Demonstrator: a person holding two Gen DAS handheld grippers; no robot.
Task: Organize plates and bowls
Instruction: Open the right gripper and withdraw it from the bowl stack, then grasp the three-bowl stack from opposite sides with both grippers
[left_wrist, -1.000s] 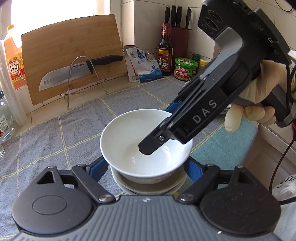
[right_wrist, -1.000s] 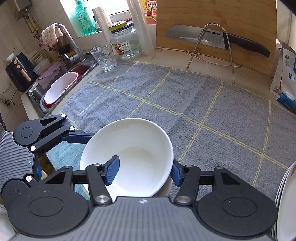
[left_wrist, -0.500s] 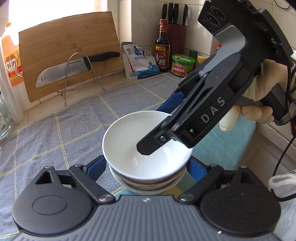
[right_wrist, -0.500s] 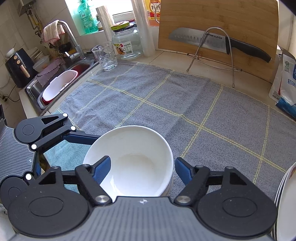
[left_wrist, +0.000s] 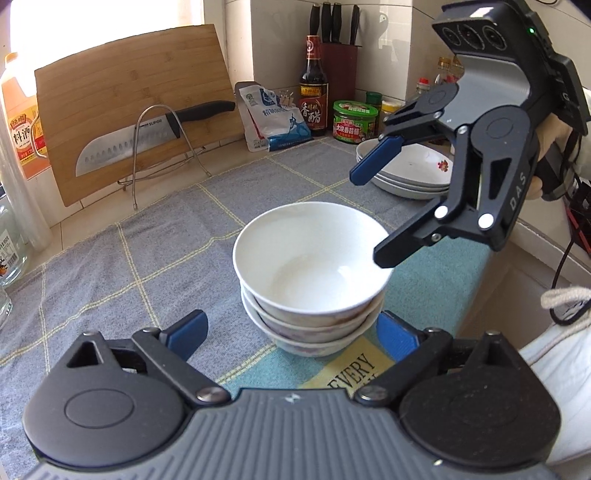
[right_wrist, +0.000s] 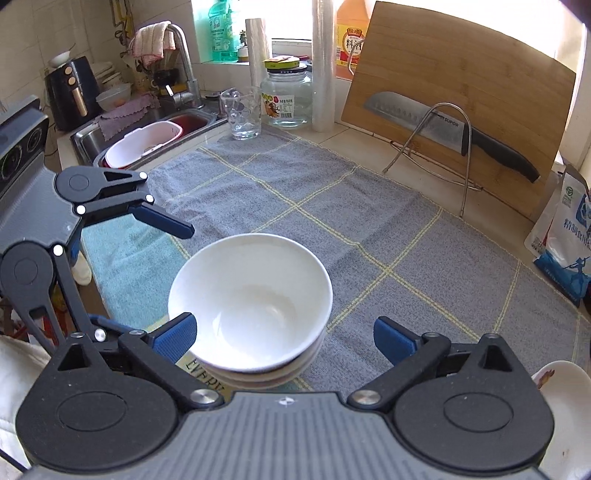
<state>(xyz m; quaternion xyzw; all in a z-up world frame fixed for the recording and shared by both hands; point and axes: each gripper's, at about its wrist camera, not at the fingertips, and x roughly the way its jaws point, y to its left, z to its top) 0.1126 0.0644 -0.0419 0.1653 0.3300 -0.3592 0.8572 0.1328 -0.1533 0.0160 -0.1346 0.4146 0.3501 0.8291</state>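
Left wrist view first: stack of white bowls (left_wrist: 312, 273) sitting on the worktop, near its front edge, half on the grey checked towel (left_wrist: 147, 258) and half on a teal cloth (left_wrist: 436, 280). Three bowls nested, top one clean and plain white inside. Left tongs (left_wrist: 291, 334) spread wide, blue pads on either side of the bottom of the stack, not touching it. Right tongs (left_wrist: 376, 212) hanging above the right rim of the top bowl, also spread wide, nothing pinched. Further back on the right, a pile of plates (left_wrist: 410, 173) with a little flower print. Along the wall: bamboo cutting board (left_wrist: 129, 110) with a knife (left_wrist: 147, 138) on a wire rack in front of it, dark vinegar bottle (left_wrist: 313, 88), green-lidded jar (left_wrist: 355, 122).

Right wrist view: same stack of bowls (right_wrist: 251, 302) dead centre and close to the camera. Right tongs (right_wrist: 284, 339) spread apart with the stack sitting between the pads, gap on both sides. Left tongs (right_wrist: 147, 269) coming in from the left side, gaping open, upper finger poking toward the bowl rim but clear of it. Edge of a plate (right_wrist: 565, 406) just peeking in bottom right. Sink (right_wrist: 122, 136) with a pink-and-white basin off to the far left, glass jar (right_wrist: 286, 96) and a drinking glass (right_wrist: 243, 114) at the back edge of the towel.
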